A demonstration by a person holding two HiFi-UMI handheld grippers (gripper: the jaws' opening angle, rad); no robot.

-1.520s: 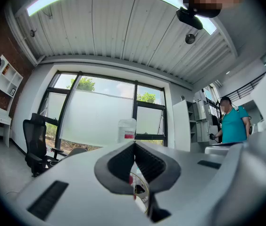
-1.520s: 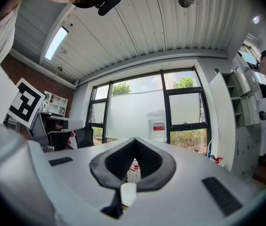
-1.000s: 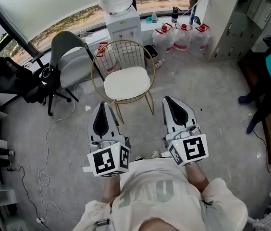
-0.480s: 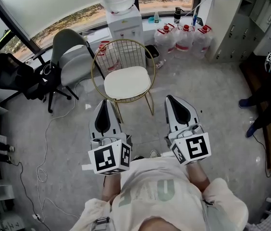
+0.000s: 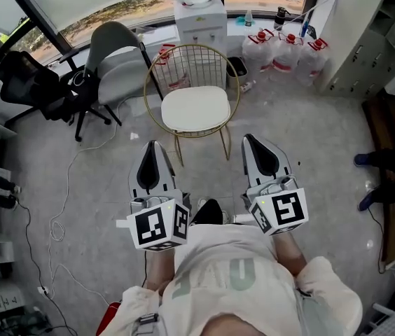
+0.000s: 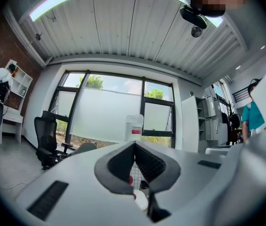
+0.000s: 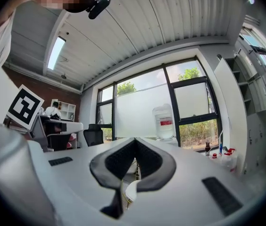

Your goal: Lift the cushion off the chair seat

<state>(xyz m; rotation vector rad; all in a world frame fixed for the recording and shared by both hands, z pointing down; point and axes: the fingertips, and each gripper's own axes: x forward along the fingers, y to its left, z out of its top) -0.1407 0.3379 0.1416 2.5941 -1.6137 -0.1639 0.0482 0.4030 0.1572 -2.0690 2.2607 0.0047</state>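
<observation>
A round white cushion (image 5: 196, 110) lies on the seat of a gold wire chair (image 5: 192, 66) straight ahead of me. My left gripper (image 5: 153, 148) is held level, short of the chair's front left leg, jaws shut with nothing between them. My right gripper (image 5: 251, 141) is level too, short of the chair's front right, jaws closed and empty. In the left gripper view the tips (image 6: 134, 144) meet, and a bit of the cushion (image 6: 140, 200) shows below them. In the right gripper view the tips (image 7: 135, 139) meet as well, with a slice of the cushion (image 7: 129, 190) beneath.
A grey office chair (image 5: 117, 68) stands left of the gold chair, a black one (image 5: 33, 82) further left. A water dispenser (image 5: 201, 19) and several water jugs (image 5: 288, 51) line the window wall. Cables (image 5: 64, 208) trail on the floor. A person (image 5: 393, 177) stands at right by the lockers (image 5: 379, 33).
The view has swung slightly: the chair sits a little more to the right and higher in the frame. Both grippers stay shut and in much the same place.
</observation>
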